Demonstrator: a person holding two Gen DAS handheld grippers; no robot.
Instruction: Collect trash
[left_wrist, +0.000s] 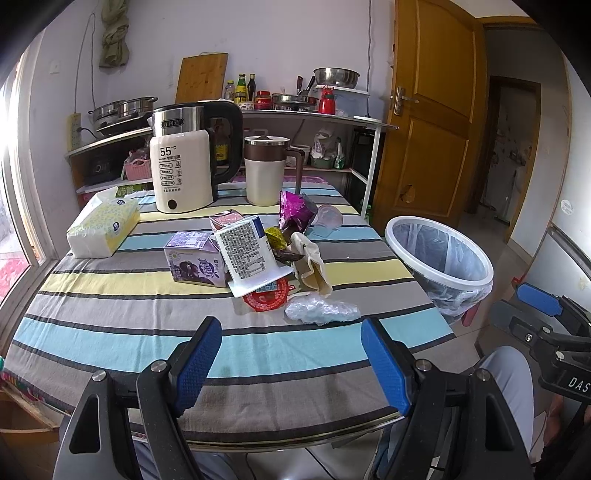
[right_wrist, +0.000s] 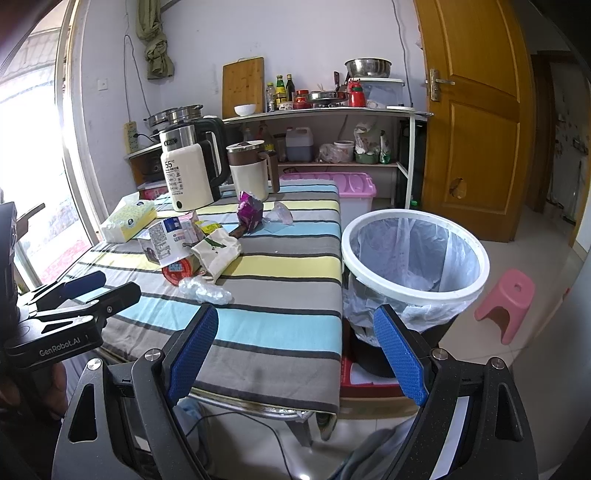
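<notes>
A heap of trash lies mid-table: a purple carton, an overturned white cup on a red lid, a crumpled clear bag, a cream wrapper and a magenta foil wrapper. A white bin with a plastic liner stands off the table's right edge. My left gripper is open over the near table edge, short of the heap. My right gripper is open over the table's near right corner, next to the bin. The clear bag lies just ahead-left.
A kettle, a cream jug and a tissue pack stand at the table's back. Shelves with cookware line the wall behind. A pink stool sits on the floor right of the bin, and a wooden door stands behind.
</notes>
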